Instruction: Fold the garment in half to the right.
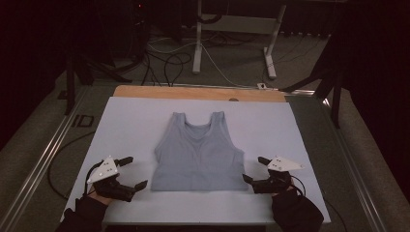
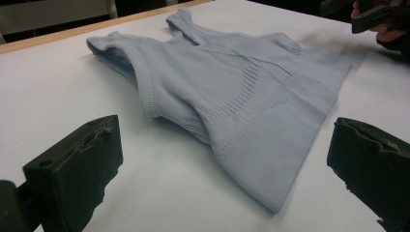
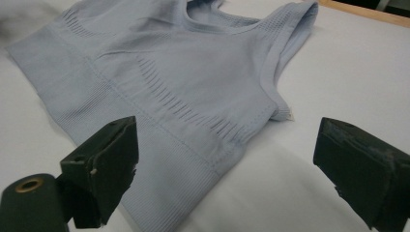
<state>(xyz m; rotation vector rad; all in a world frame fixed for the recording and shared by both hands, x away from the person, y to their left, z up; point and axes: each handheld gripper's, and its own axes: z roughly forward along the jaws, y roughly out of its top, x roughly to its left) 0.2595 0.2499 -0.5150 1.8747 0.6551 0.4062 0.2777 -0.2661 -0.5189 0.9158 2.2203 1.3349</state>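
A pale blue ribbed crop top (image 1: 199, 153) lies flat in the middle of the white table cover (image 1: 130, 125), straps toward the far edge. My left gripper (image 1: 137, 172) rests open just off the top's lower left corner, jaws spread wide with nothing between them. In the left gripper view the top (image 2: 232, 92) spreads ahead of my left gripper (image 2: 225, 164). My right gripper (image 1: 255, 169) stands open beside the lower right corner. In the right gripper view the hem of the top (image 3: 159, 96) lies between the spread jaws of my right gripper (image 3: 227, 174).
A wooden table edge (image 1: 193, 92) runs along the far side of the cover. Beyond it are white table legs (image 1: 197, 43) and cables (image 1: 164, 63) on the floor. Metal rails (image 1: 46, 150) flank the table. White cover lies bare around the top.
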